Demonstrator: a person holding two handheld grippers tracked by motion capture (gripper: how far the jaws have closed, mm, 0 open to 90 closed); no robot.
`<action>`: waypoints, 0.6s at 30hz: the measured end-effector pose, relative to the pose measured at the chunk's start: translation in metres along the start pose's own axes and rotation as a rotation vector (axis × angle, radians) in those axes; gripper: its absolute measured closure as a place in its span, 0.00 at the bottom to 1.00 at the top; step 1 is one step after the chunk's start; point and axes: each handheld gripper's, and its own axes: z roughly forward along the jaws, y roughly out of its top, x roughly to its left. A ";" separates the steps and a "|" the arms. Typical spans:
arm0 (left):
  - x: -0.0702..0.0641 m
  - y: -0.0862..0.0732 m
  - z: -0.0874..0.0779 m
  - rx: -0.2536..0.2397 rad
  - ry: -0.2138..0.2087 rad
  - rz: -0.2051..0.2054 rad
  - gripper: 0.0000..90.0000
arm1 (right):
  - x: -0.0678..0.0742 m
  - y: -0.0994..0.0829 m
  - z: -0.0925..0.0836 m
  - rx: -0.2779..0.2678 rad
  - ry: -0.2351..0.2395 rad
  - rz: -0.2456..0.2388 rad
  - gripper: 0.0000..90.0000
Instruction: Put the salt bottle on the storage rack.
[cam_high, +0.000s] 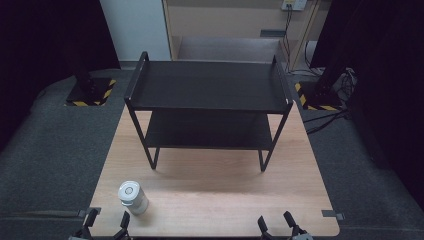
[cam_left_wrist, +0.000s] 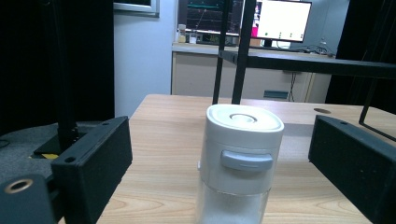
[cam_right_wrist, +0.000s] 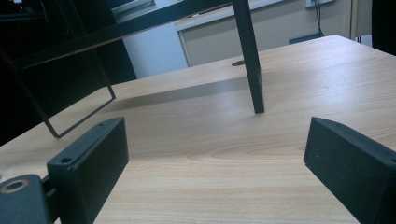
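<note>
Upright, with long axis vertical, stood a small clear jar (cam_high: 134, 197) near the front left corner of the wooden table (cam_high: 210, 200), white lid (cam_left_wrist: 244, 120) on top and the lid's grey latch tab (cam_left_wrist: 246, 160) facing the left gripper (cam_high: 105, 220). Sat just ahead of that gripper's tips, in line with the gap between its jaws, which were spread wide and gripped nothing. No brand, label or writing legible on jar or lid.

Farther back, in the middle of the table, stood a black two-tier metal shelf rack (cam_high: 210, 90), both tiers bare, well apart from the jar. Low over the front right edge hung the right gripper (cam_high: 278, 223), jaws likewise released, bare wood between them and one rack leg (cam_right_wrist: 250, 60) ahead. Beyond the table, in the left gripper view, were a beige cabinet (cam_left_wrist: 233, 77) and lit monitors (cam_left_wrist: 280, 21), screen text too small to read.
</note>
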 end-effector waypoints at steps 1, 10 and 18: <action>0.000 0.000 0.000 0.001 -0.001 -0.001 0.05 | 0.000 0.000 0.000 -0.001 -0.002 -0.001 0.07; 0.001 0.000 0.002 0.005 -0.003 -0.001 0.05 | 0.000 0.000 0.002 0.001 0.000 -0.001 0.07; 0.001 0.000 0.002 0.005 -0.008 -0.004 0.05 | 0.001 0.000 0.002 0.002 -0.002 -0.001 0.07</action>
